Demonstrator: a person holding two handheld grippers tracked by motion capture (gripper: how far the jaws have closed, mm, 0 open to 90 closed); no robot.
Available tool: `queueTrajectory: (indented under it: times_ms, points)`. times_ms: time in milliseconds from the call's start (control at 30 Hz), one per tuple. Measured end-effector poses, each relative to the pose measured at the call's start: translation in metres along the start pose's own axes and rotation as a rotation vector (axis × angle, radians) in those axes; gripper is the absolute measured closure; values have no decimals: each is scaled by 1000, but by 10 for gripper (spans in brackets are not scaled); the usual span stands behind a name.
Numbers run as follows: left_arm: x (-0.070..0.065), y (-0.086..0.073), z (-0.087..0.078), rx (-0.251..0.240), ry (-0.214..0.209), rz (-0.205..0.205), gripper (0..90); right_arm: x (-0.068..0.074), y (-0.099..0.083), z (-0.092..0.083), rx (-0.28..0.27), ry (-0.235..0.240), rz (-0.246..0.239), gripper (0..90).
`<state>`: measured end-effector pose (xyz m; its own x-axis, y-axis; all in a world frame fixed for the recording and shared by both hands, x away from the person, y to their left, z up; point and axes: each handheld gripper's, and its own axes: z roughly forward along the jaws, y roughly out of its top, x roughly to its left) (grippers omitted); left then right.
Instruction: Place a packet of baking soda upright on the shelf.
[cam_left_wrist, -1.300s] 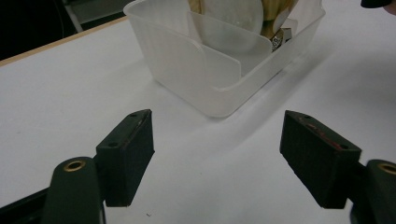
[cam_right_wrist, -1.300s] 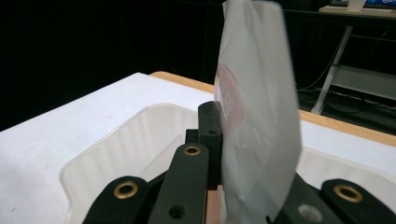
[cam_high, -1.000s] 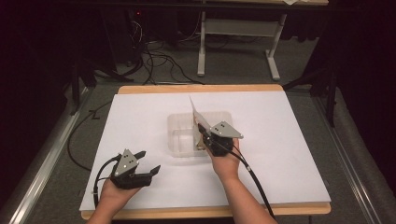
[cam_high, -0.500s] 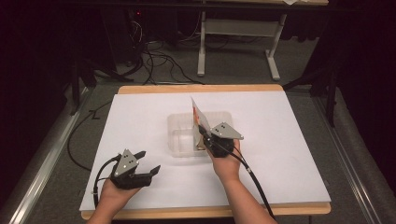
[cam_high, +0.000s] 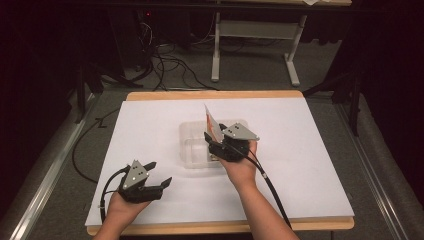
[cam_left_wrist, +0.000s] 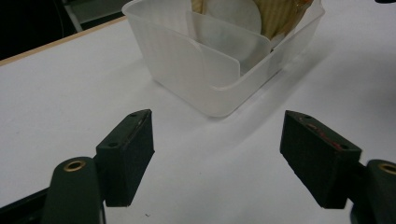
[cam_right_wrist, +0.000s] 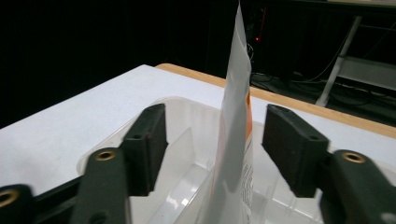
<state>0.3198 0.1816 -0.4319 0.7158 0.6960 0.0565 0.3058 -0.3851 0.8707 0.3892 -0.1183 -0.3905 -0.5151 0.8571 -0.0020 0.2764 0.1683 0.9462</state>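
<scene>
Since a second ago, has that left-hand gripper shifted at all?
No. The left gripper sits at the same spot near the white board's front left corner, jaws open, well short of the clear tub.

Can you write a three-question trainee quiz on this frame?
1. True or false: the right gripper is clamped on the packet.
2. Where does the packet's lower end sit? A) flat on the table B) in the tub C) between the left gripper's jaws
3. What lies between the jaws of the left gripper?

Key:
1. False. Its jaws have just been opening; the packet stands between them with a gap on each side.
2. B
3. Nothing but bare white table; the tub sits beyond them.
</scene>
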Motion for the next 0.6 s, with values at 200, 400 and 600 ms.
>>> queueTrajectory:
  times_ms: [200,400,600]
  points:
    - [0,0,0,2,-3,0,264,0,0,-2,7,-1,1,349]
    - [1,0,0,0,0,0,264,-1,-1,-10,9,2,0,346]
    - [2,0,0,1,1,-2,263,-2,-6,-26,25,15,-11,341]
